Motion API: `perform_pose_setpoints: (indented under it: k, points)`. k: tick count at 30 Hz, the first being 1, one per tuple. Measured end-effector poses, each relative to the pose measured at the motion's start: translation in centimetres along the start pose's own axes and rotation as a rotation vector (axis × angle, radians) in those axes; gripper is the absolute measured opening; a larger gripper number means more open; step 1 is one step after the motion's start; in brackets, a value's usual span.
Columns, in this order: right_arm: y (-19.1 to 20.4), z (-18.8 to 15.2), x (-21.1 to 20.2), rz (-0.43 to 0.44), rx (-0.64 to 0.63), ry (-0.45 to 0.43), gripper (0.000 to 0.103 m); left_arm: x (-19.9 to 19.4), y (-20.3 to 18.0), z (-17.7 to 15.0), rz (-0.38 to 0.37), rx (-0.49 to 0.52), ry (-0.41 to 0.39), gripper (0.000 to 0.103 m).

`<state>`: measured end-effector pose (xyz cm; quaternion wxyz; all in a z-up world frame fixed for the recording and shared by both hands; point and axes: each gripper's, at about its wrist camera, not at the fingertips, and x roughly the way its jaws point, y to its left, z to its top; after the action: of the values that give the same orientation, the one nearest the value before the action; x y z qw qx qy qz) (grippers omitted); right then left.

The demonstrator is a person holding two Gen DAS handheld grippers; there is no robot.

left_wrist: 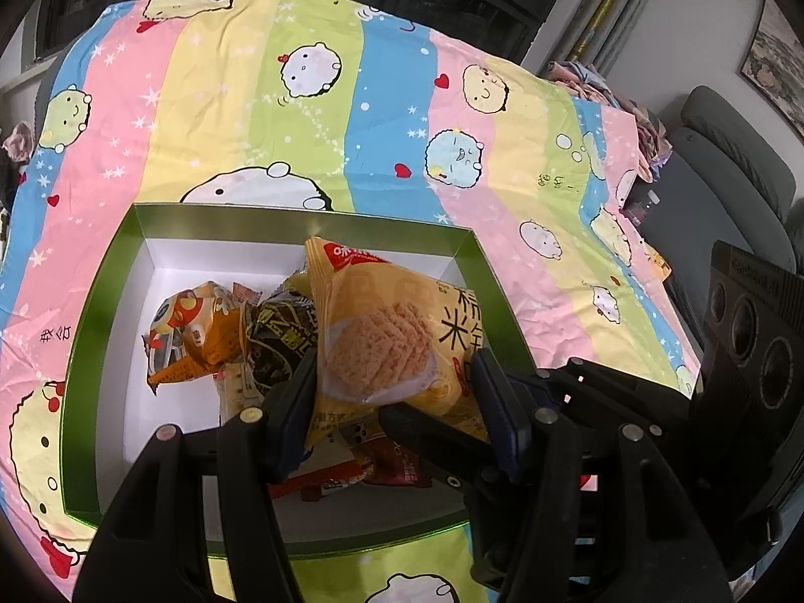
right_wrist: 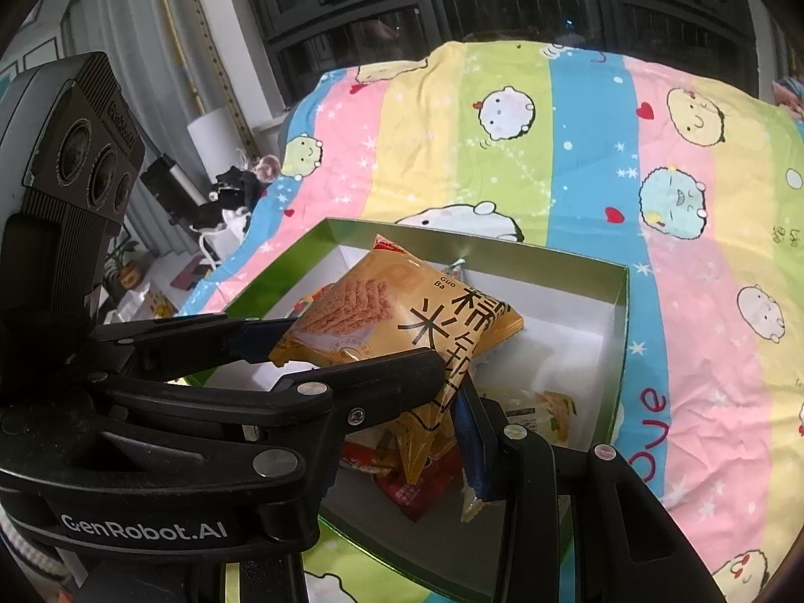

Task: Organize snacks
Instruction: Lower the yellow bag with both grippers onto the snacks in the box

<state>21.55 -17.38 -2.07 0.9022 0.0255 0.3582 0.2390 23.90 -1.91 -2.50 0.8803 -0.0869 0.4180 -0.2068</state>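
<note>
A yellow rice-cracker bag (left_wrist: 387,331) (right_wrist: 402,311) hangs tilted over an open green box (left_wrist: 311,221) (right_wrist: 620,301) with a white inside. My left gripper (left_wrist: 397,407) (right_wrist: 362,346) is shut on the bag, a blue pad on each side. My right gripper (right_wrist: 417,432) comes in from the right and is shut on the bag's lower corner. One of its fingers (left_wrist: 427,429) crosses under the bag; in the right wrist view its left finger is hidden behind the left gripper. In the box lie an orange packet (left_wrist: 201,336), a dark packet (left_wrist: 281,336) and a red packet (left_wrist: 397,467) (right_wrist: 417,492).
The box rests on a bed with a striped cartoon sheet (left_wrist: 251,100) (right_wrist: 603,151). A grey chair (left_wrist: 728,161) and a heap of clothes (left_wrist: 648,135) stand off the bed's right side. Bags and clutter (right_wrist: 226,201) sit past its left side, windows behind.
</note>
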Motion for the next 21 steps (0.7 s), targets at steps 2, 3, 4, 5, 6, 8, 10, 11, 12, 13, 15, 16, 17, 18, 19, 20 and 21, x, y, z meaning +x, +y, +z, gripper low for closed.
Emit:
perform_pose_setpoints:
  k: [2, 3, 4, 5, 6, 8, 10, 11, 12, 13, 15, 16, 17, 18, 19, 20, 21]
  points:
    - [-0.04, 0.01, 0.19, 0.002, 0.001, 0.006, 0.041, 0.13, 0.14, 0.02, 0.001, -0.004, 0.006, 0.059]
    - [-0.04, -0.02, 0.23, 0.003, 0.003, 0.009, 0.041, 0.2, 0.19, 0.03, 0.002, -0.005, 0.008, 0.059]
    - [-0.05, 0.0, 0.28, 0.004, 0.004, 0.011, 0.041, 0.24, 0.21, 0.03, 0.002, -0.005, 0.008, 0.059]
    - [-0.07, 0.01, 0.34, 0.004, 0.004, 0.013, 0.041, 0.3, 0.25, 0.02, 0.003, -0.006, 0.01, 0.059]
    - [-0.09, 0.03, 0.38, 0.004, 0.005, 0.015, 0.041, 0.35, 0.27, 0.03, 0.003, -0.008, 0.011, 0.059]
    - [-0.16, 0.07, 0.48, 0.006, 0.007, 0.019, 0.041, 0.48, 0.36, 0.06, 0.002, -0.011, 0.016, 0.059]
    - [-0.24, 0.13, 0.67, 0.006, 0.01, 0.028, 0.041, 0.7, 0.49, 0.04, 0.001, -0.016, 0.023, 0.059]
    - [-0.25, 0.14, 0.72, 0.006, 0.011, 0.031, 0.041, 0.79, 0.51, 0.04, 0.0, -0.018, 0.026, 0.059]
    - [-0.26, 0.13, 0.78, 0.005, 0.012, 0.035, 0.041, 0.85, 0.52, 0.06, -0.001, -0.019, 0.027, 0.059]
    - [-0.26, 0.13, 0.82, 0.004, 0.012, 0.037, 0.041, 0.9, 0.55, 0.05, -0.001, -0.02, 0.028, 0.059]
    - [-0.27, 0.15, 0.82, 0.003, 0.012, 0.04, 0.041, 0.91, 0.57, 0.07, -0.001, -0.022, 0.031, 0.059]
    - [-0.29, 0.18, 0.86, 0.003, 0.012, 0.042, 0.041, 0.92, 0.61, 0.08, -0.001, -0.023, 0.033, 0.059]
    - [-0.3, 0.21, 0.89, 0.003, 0.013, 0.044, 0.041, 0.95, 0.61, 0.08, -0.001, -0.024, 0.034, 0.059]
    - [-0.29, 0.24, 0.92, 0.003, 0.012, 0.046, 0.041, 0.99, 0.65, 0.09, 0.0, -0.025, 0.036, 0.059]
    - [-0.29, 0.26, 0.97, 0.003, 0.012, 0.048, 0.041, 1.03, 0.7, 0.09, 0.0, -0.026, 0.038, 0.059]
    - [-0.28, 0.26, 1.02, 0.003, 0.012, 0.05, 0.041, 1.01, 0.69, 0.08, 0.001, -0.027, 0.039, 0.059]
    - [-0.29, 0.27, 1.07, 0.003, 0.012, 0.052, 0.041, 1.05, 0.68, 0.1, 0.002, -0.027, 0.04, 0.059]
